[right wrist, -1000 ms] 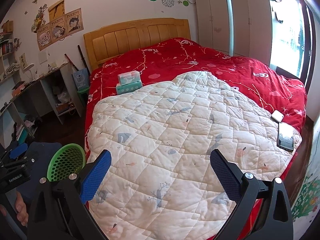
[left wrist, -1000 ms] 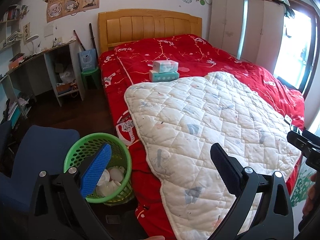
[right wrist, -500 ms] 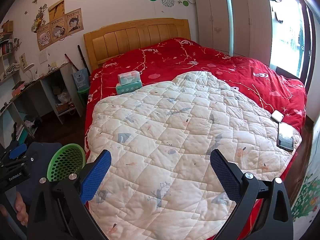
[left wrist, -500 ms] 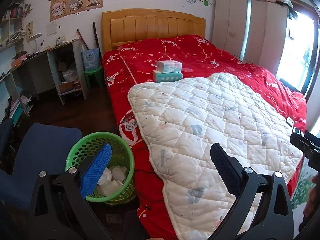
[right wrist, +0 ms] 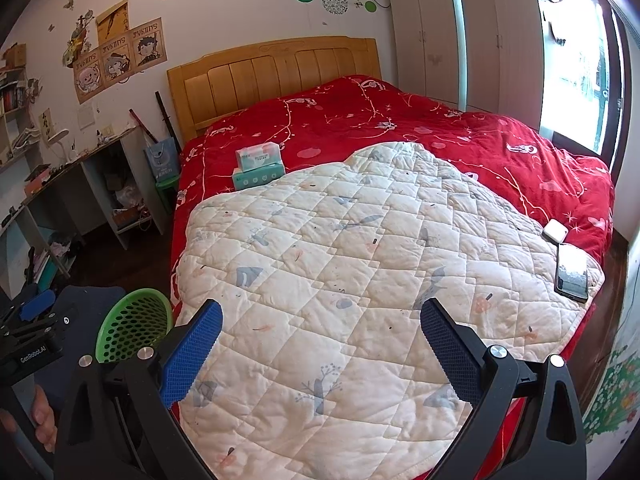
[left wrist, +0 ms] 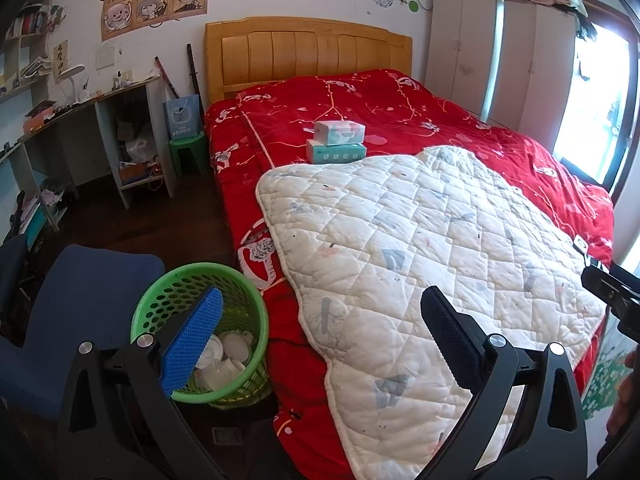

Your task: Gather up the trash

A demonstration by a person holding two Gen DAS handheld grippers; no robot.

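- Your left gripper (left wrist: 320, 344) is held at the foot of the bed, on its left side, with its fingers spread wide and nothing between them; its blue pad (left wrist: 191, 342) lies in line with the green basket (left wrist: 160, 300).
- Your right gripper (right wrist: 320, 344) hangs over the white quilted blanket (right wrist: 360, 280), fingers just as wide apart and empty.
- From the right wrist view you can see your left gripper at the far left edge, with your hand (right wrist: 40, 420) wrapped around its handle. From the left wrist view, part of your right gripper shows at the right edge.
- The trash (left wrist: 224, 356) sits inside the green basket: white crumpled pieces and what look like small cups, piled at the bottom. The basket stands on the dark floor, just beside the bed's left edge and close to a blue chair (left wrist: 84, 304).
- The white quilted blanket covers the near half of the bed over a red bedspread (left wrist: 360, 108). Two tissue packs (left wrist: 338, 142) are stacked on the red cover just beyond the blanket's far edge.
- A phone (right wrist: 572, 272) lies on the blanket's right corner, with a small white case (right wrist: 555, 231) just beside it on the red cover.
- Behind the bed you have a wooden headboard (left wrist: 308, 52), a desk (left wrist: 100, 120) to the left, a white wardrobe (left wrist: 500, 60) to the right, and a bright window (right wrist: 576, 72) past it.
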